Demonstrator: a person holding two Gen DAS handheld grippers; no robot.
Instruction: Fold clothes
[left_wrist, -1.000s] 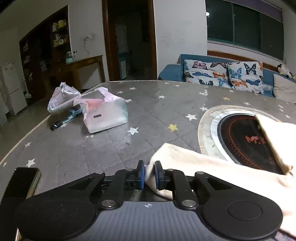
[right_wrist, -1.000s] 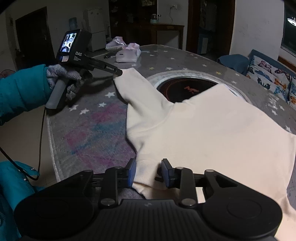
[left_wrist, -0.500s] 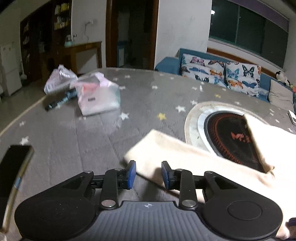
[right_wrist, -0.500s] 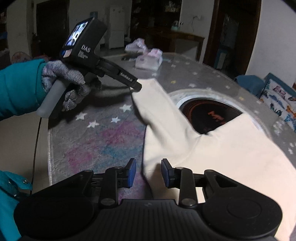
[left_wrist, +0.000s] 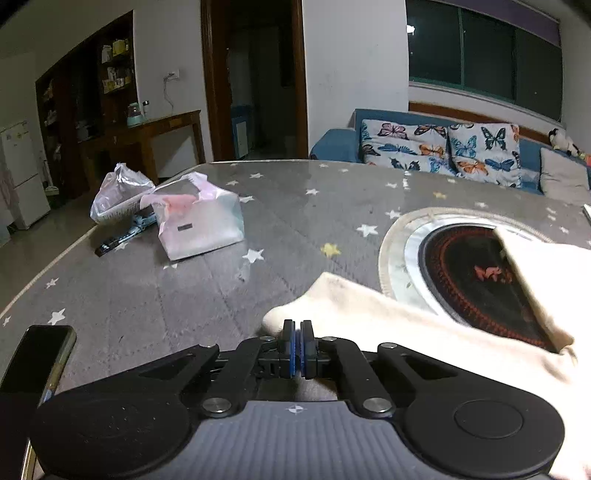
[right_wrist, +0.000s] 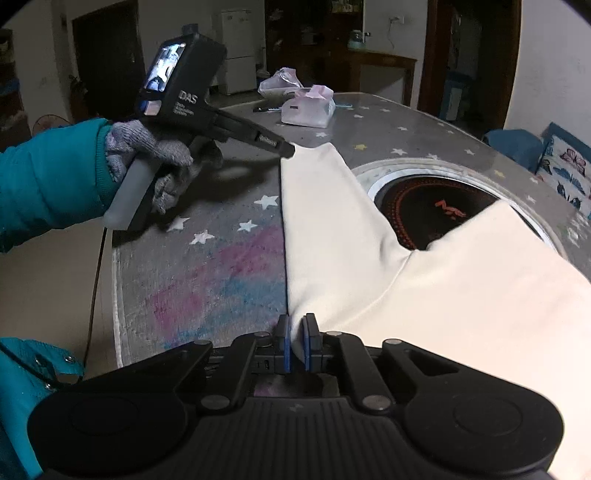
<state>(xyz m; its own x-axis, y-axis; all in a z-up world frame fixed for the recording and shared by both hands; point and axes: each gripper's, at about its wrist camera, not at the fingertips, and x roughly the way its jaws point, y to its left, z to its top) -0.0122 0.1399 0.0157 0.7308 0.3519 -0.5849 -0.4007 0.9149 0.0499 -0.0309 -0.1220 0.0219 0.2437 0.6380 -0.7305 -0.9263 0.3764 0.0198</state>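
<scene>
Cream long-sleeved fabric top (right_wrist: 461, 280) lies on the grey star-patterned table cover (right_wrist: 229, 266). Nearest, the right gripper (right_wrist: 296, 341) pinches its lower sleeve edge; farther along, the left gripper (left_wrist: 299, 345) clamps the cuff, beside the round black hotplate (left_wrist: 469, 273).

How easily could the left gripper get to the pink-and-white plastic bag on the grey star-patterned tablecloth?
Probably not right away: the left gripper is shut on the sleeve cuff of the cream sweatshirt. Otherwise the way to the pink-and-white plastic bag looks free, bare grey star-patterned tablecloth between.
</scene>
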